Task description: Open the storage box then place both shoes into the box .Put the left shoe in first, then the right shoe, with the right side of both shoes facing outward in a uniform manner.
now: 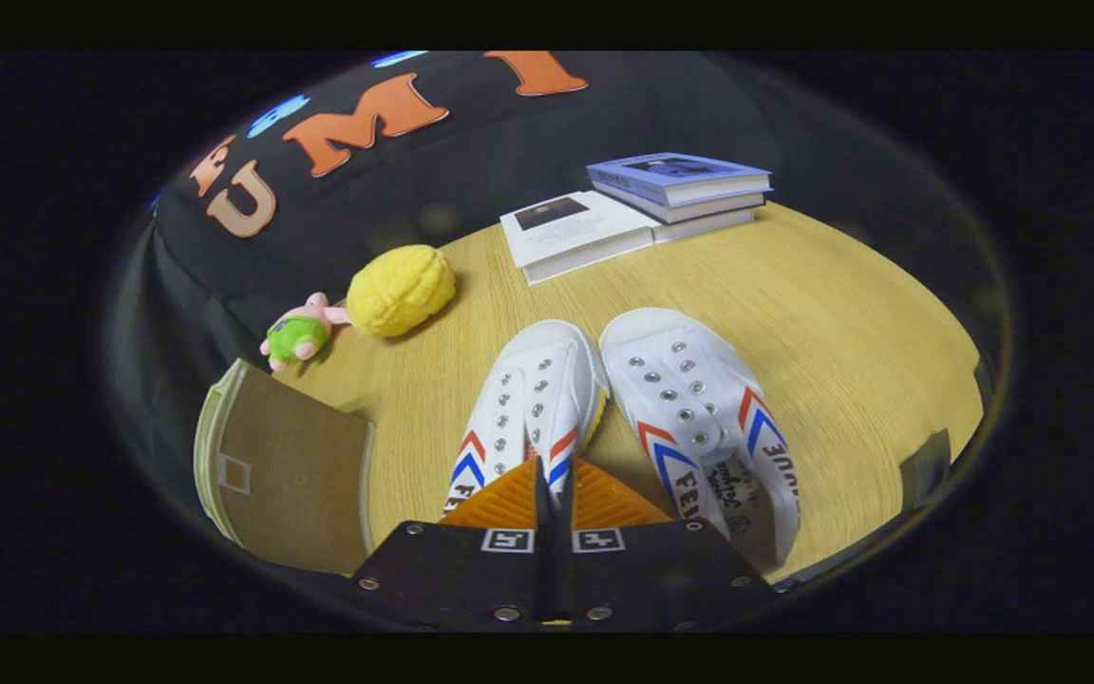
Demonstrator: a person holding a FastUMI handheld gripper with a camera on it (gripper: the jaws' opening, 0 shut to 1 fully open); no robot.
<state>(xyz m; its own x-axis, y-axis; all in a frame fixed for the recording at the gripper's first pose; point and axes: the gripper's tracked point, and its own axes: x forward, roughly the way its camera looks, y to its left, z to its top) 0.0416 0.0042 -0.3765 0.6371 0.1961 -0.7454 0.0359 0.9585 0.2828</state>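
Note:
Two white canvas shoes with red and blue chevrons lie on the wooden table (841,313), toes pointing away from me. The left-hand shoe (533,394) is tilted, so a strip of its yellow sole edge shows. Its heel end runs in between my fingers. My gripper (552,475) is shut on that shoe's rear collar, with the fingers almost touching. The right-hand shoe (699,418) lies flat just right of the fingers, apart from them. The tan storage box (286,475) with a cream rim stands left of the fingers. I cannot tell how its lid stands.
A yellow plush toy (402,290) and a small pink and green plush figure (300,332) lie beyond the box. Beyond the shoes, a stack of books (680,185) sits at the far table edge with a white book (575,233) beside it. A dark object (927,470) sits at the right edge.

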